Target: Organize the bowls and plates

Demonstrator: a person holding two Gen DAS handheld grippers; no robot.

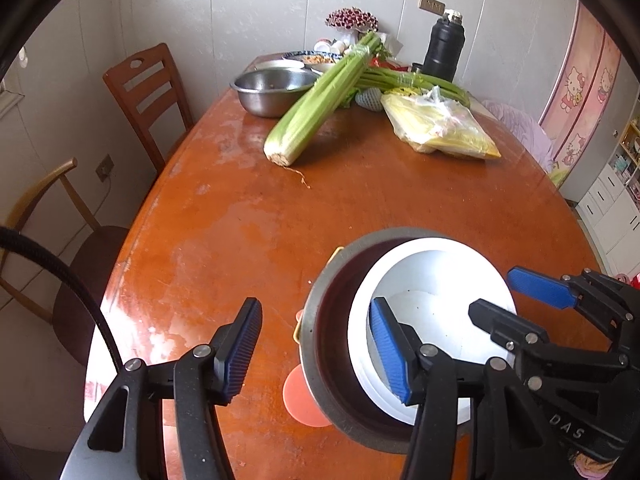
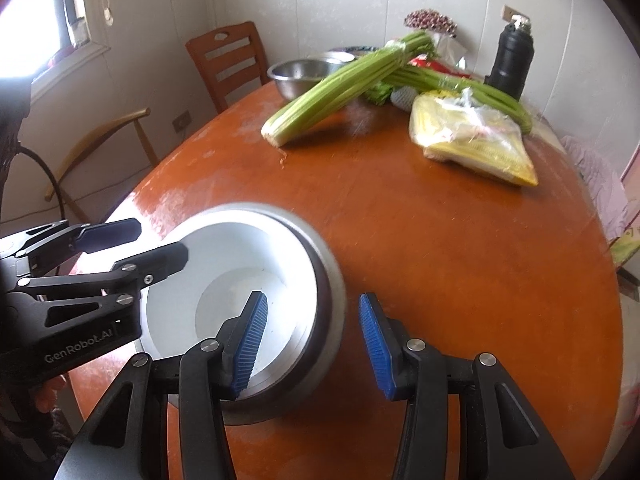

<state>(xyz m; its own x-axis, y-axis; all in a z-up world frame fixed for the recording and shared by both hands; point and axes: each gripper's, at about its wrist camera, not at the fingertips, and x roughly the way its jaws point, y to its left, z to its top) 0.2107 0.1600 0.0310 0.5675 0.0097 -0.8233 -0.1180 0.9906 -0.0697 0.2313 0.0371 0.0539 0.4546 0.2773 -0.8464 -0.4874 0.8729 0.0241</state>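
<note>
Nearest in both wrist views, a white bowl (image 1: 432,300) sits nested inside a larger grey metal bowl (image 1: 320,360) on the glossy orange-brown counter (image 1: 240,240).

The left gripper (image 1: 316,348) straddles the left wall of the nested bowls: one blue-padded finger is outside over bare counter, the other is inside the white bowl. Its jaws stand partly apart, and the pads do not appear to press on the rim.

The right gripper (image 2: 312,340) straddles the right side in the same way, one finger inside the white bowl and one outside the metal bowl. Its jaws are also partly apart; whether the pads actually touch the walls cannot be told, as the near rim is hidden behind the fingers.

A flat orange-pink thing (image 1: 302,404) peeks from under the metal bowl; most of it is covered, and what it is stays unclear.

Farther back, well apart from the bowls, lie a bunch of celery (image 1: 320,96) and a clear bag of yellow contents (image 1: 440,128). Behind them stand a steel basin (image 1: 272,88), a black flask (image 1: 444,48) and dishes that the celery partly blocks. A wooden chair (image 1: 148,96) stands by the wall, and a second chair is cut off at the left edge.
</note>
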